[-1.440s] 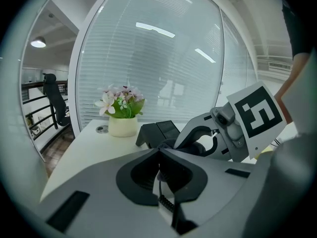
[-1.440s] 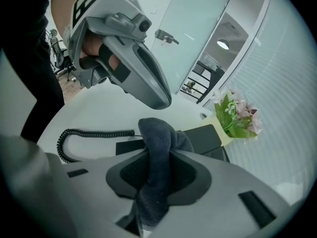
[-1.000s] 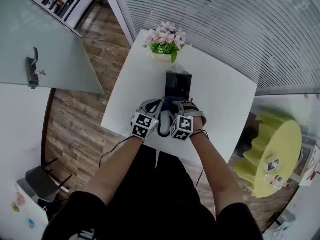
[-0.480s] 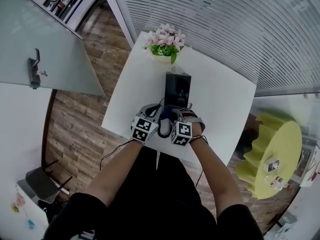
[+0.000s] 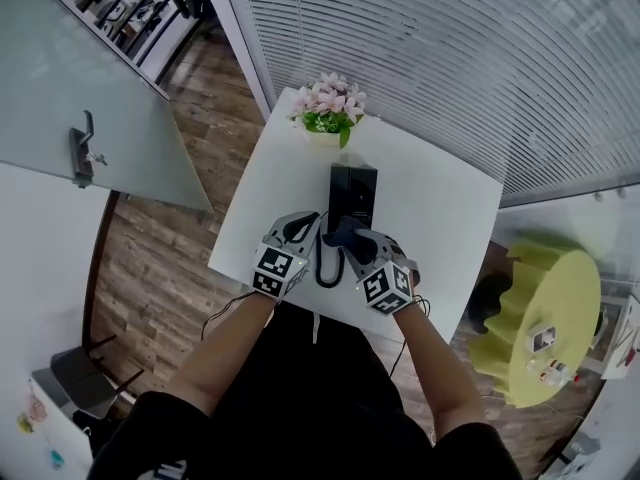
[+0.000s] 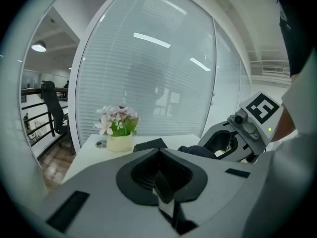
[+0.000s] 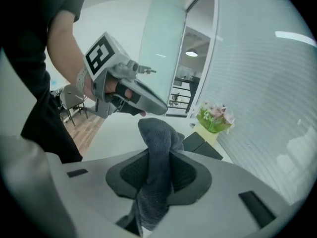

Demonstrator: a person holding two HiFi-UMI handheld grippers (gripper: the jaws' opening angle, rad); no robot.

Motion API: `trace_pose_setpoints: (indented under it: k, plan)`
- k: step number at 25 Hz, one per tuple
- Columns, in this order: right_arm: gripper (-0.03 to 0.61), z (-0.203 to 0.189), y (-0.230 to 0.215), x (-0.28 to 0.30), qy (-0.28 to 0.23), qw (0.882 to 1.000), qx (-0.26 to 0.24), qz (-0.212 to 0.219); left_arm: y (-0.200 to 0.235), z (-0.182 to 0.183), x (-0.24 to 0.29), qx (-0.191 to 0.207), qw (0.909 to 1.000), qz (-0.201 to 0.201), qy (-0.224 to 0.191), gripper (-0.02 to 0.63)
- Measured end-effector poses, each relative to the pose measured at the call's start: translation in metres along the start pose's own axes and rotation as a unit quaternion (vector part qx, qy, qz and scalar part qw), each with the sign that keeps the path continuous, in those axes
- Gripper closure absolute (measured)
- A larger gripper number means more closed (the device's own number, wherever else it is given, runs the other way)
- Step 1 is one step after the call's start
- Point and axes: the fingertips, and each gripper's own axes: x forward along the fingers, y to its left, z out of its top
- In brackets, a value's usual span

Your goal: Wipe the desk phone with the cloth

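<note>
Right gripper view: right gripper (image 7: 159,180) jaws are clamping the dark grey fabric cloth (image 7: 158,133). Left gripper (image 6: 161,175) jaws are sitting together, empty. The black rectangular desk phone (image 5: 352,193) is lying mid-tabletop (image 5: 440,198). Step judged: approaching. The next move is lowering the cloth onto the phone's near end.

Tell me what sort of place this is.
Most likely an office: a black desk phone on a white table, horizontal blinds behind glass, and an office chair farther off.

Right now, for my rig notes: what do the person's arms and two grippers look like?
The left gripper and the right gripper are grey moulded shells with dark ribbed pads, each carrying a white cube printed with black square markers. A thin black cable trails from the left one. The person wears a black short-sleeved top.
</note>
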Motion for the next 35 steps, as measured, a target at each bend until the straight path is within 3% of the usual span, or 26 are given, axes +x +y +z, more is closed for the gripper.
trace_pose_setpoints:
  k: [6,13,19,26,35]
  plan:
    - [0.465,0.06,-0.024,-0.065,-0.094,0.992,0.072,-0.051,-0.029,0.065,-0.034,0.036,0.9974,-0.034,-0.053,0.604]
    - [0.465,0.121,-0.05,-0.135,-0.201,0.967,0.126,-0.098,-0.07,0.134,-0.073,0.092,0.9871,-0.079,-0.105,0.604]
    - [0.465,0.152,-0.058,-0.178,-0.267,0.945,0.15,-0.117,-0.092,0.178,-0.099,0.109,0.9788,-0.104,-0.138,0.604]
    - [0.465,0.177,-0.071,-0.205,-0.322,0.924,0.162,-0.127,-0.1,0.204,-0.106,0.11,0.9736,-0.119,-0.16,0.604]
    - [0.466,0.188,-0.073,-0.214,-0.338,0.918,0.161,-0.13,-0.1,0.212,-0.109,0.106,0.9727,-0.118,-0.169,0.604]
